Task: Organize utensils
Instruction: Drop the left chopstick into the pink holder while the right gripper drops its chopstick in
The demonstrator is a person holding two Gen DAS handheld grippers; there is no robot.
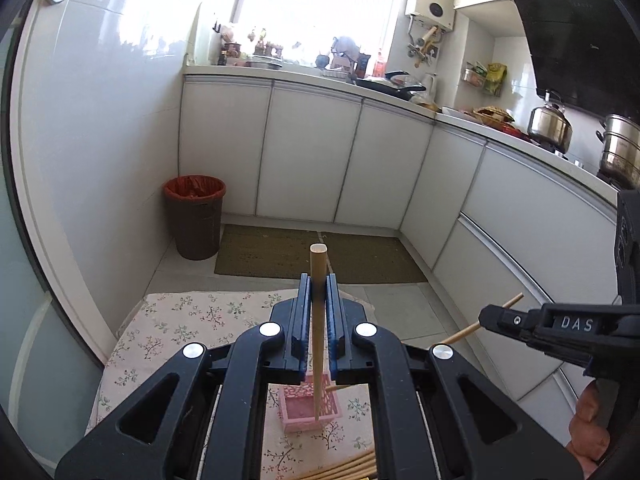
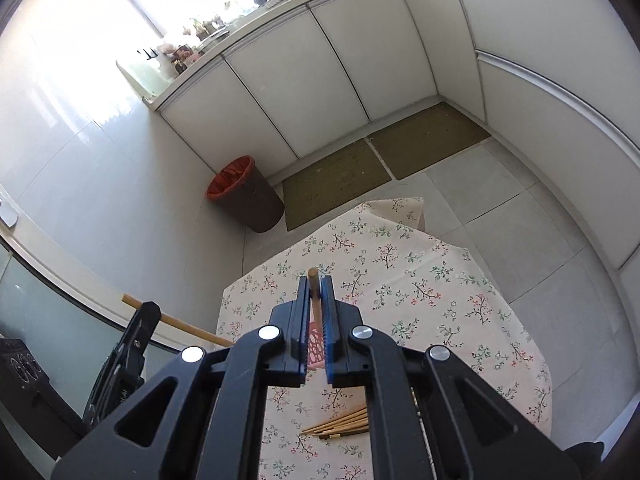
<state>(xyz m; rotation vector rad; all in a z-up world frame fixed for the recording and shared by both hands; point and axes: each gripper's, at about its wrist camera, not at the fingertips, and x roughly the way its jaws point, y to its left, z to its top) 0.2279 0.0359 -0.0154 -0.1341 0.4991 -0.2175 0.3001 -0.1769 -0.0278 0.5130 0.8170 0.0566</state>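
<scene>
Chopsticks are held one in each tool, above a bench draped in a floral tablecloth (image 2: 420, 280). Left tool (image 1: 319, 292) is pressed together on a pale wooden chopstick (image 1: 318, 340); this stick runs along the gap between the blue pads, its blunt round end sticking out past the fingertips and its thin tip reaching down into a pink perforated holder (image 1: 310, 408) that stands on the cloth directly below. Right tool (image 2: 319, 294) likewise pinches a second chopstick (image 2: 313, 292), whose rounded butt end shows just beyond the fingertips; in the left wrist view that stick slants from the right tool down toward the holder's rim. Loose chopsticks (image 2: 340, 426) lie bundled together on the cloth near the bench's near edge, pointing roughly sideways. Beyond the far edge, on the floor, are green mats (image 2: 340, 176) and a brown waste bin (image 2: 246, 196) against the white cabinets (image 2: 340, 60).
</scene>
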